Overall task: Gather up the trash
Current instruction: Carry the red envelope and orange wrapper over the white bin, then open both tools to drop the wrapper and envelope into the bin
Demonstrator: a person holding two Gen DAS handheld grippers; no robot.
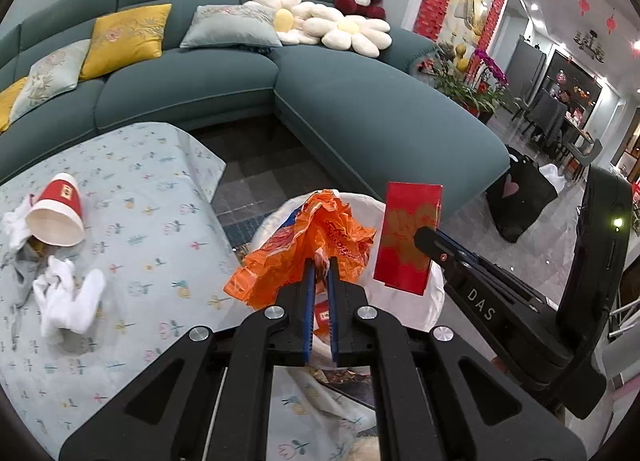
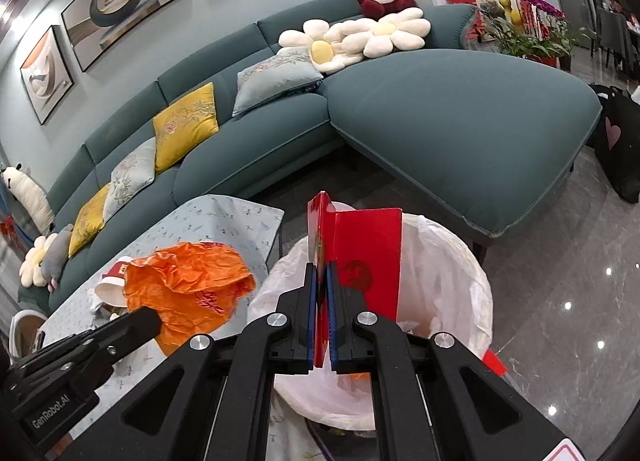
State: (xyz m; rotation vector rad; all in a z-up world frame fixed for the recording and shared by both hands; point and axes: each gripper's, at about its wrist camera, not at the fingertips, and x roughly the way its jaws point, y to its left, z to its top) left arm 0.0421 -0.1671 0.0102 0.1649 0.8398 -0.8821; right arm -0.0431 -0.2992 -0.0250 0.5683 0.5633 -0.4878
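My left tongs (image 1: 320, 261) are clenched on a crumpled orange plastic bag (image 1: 308, 245), which I hold just past the table's (image 1: 132, 197) near corner, by the rim of the white-lined bin (image 2: 452, 261). My right tongs (image 2: 320, 273) grasp a folded red envelope (image 2: 360, 257) by its lower edge, upright over the bin's mouth.

The bag is feather-light, limp and slick; I judge it will balloon and slide, so a pinch on a bunched fold, as I have now, holds better than a single layer. The envelope is thin card, stiff enough to stand up, but it would crease if squeezed away from the fold; gripping near the spine keeps it steady.

On the table's far left side a tipped red paper cup (image 1: 56, 213) and wadded white tissues (image 1: 68, 293) lie close together. The cup is light and crushable, best taken by its rim; the tissues are soft and can be pinched anywhere.
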